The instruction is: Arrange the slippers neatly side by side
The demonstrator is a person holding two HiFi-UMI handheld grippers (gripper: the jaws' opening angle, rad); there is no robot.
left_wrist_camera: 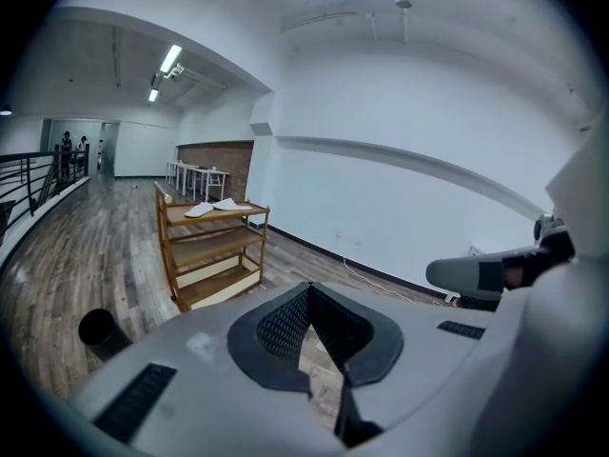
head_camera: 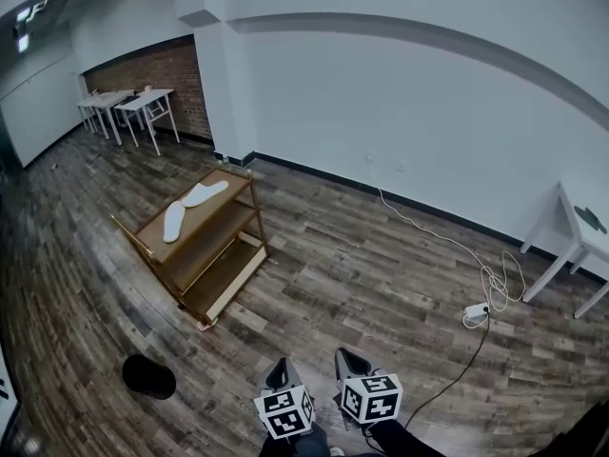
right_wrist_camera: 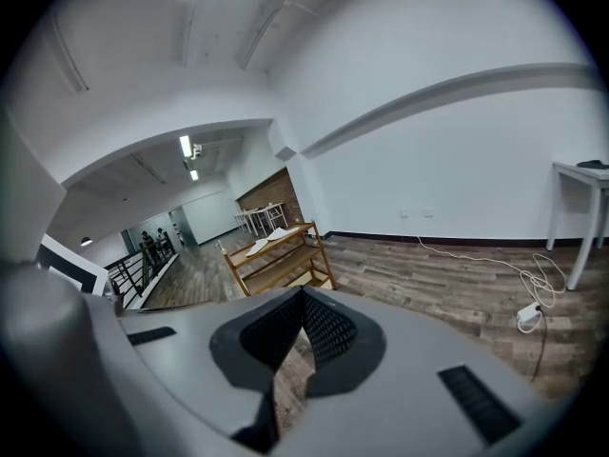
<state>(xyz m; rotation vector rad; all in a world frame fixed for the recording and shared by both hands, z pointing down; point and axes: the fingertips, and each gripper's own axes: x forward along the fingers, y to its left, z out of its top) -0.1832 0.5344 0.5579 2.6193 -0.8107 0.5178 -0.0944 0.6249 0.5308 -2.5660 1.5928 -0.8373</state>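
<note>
I see both slippers (head_camera: 174, 220) on the rack's (head_camera: 219, 209) top shelf, ahead left; bin (head_camera: 148, 376) on floor before it (power strip (head_camera: 476, 310) far right).

Wooden shelf rack (head_camera: 205, 251), black bin (head_camera: 148, 376), white power strip (head_camera: 476, 310)

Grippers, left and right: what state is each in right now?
Left gripper: closed, holding nothing.
Right gripper: closed, holding nothing.

A three-tier wooden shoe rack (head_camera: 211, 241) stands on the dark wood-plank floor (head_camera: 362, 265), well apart from the white wall. One flat white slipper (head_camera: 174, 220) and a second white slipper (head_camera: 205, 194) lie angled on its top shelf, ends close together. The left gripper (head_camera: 277, 373) and right gripper (head_camera: 349, 361) sit side by side at the bottom edge.
</note>
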